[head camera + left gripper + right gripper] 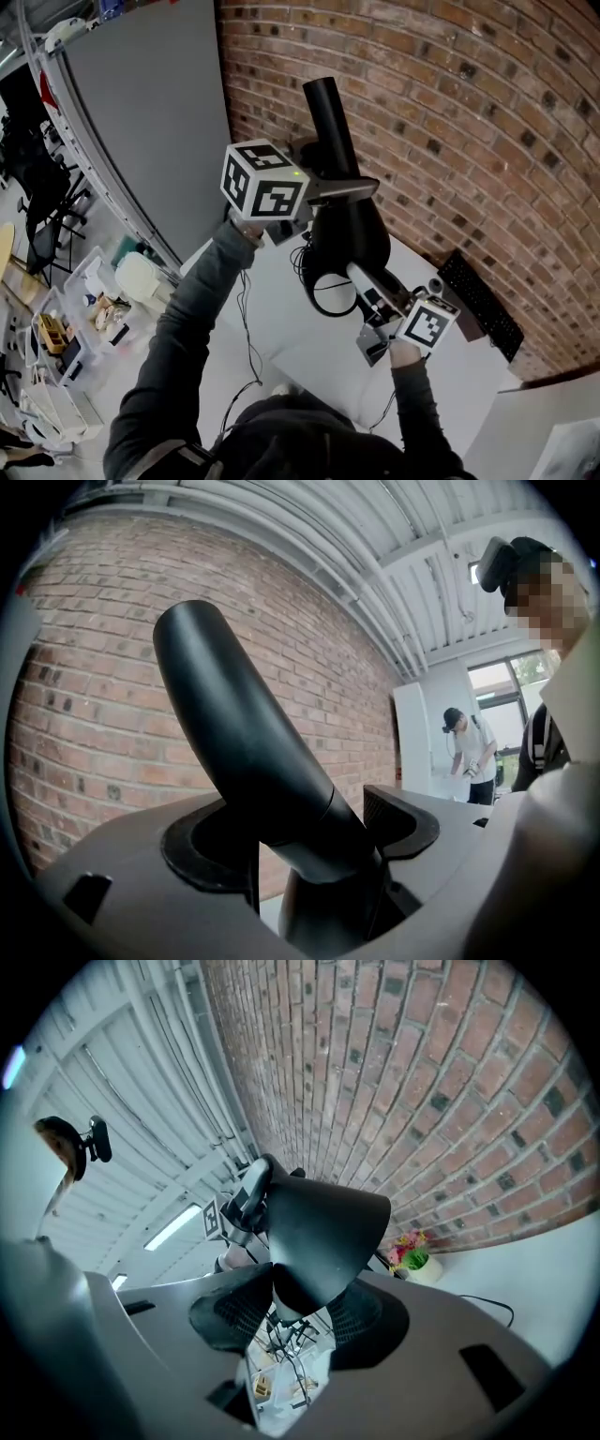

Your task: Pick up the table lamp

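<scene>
The matte black table lamp [349, 234] is held up just in front of the brick wall [450, 112], above the white table [309, 366] — a smooth curved tube rising from a flared cone shade. The left gripper [352, 187] clamps the tube; the right gripper [298, 1309] pinches the shade's narrow end. A keyboard [480, 302] lies along the wall's foot; open room lies away from the wall, past the grey panel [150, 122].
</scene>
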A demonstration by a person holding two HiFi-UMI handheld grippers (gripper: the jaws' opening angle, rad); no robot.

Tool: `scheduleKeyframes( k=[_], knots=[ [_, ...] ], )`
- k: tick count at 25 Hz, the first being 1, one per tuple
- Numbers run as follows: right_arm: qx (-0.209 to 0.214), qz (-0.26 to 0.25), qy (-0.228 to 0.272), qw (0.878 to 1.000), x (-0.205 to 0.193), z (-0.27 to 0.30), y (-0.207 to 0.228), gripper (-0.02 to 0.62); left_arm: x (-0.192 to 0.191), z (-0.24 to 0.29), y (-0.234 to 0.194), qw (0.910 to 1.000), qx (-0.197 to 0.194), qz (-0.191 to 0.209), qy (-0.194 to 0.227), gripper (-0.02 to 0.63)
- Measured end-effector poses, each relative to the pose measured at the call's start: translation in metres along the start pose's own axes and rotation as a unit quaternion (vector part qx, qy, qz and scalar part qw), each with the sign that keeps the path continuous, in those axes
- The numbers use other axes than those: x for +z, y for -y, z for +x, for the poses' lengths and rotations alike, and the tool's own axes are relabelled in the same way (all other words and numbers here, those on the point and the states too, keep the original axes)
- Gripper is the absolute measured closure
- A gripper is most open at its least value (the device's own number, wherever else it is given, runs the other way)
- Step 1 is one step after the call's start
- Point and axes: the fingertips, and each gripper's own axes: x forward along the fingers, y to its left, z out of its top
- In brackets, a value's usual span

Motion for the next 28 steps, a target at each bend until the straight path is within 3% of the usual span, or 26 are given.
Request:
scheduleKeyframes(
  k=[8,12,20,28],
  knots=[
    [0.047,-0.041,0.038,0.997,0.033,0.004,-0.043,0.423,0.046,-0.002,0.027,0.9982,-0.032,0.035,0.036,0.212],
    [0.051,-0.054,0.050,0.996,0.047,0.003,-0.057,0.423,0.061,-0.004,0.029,0.9981,-0.031,0.022,0.047,0.212],
    [0.049,-0.061,0.064,0.995,0.058,-0.008,-0.062,0.425,0.060,-0.001,0.027,0.9975,-0.032,-0.017,0.061,0.213],
    [0.038,-0.050,0.069,0.996,0.056,-0.017,-0.061,0.425,0.063,0.004,0.043,0.9973,-0.047,0.004,0.055,0.216]
  ],
)
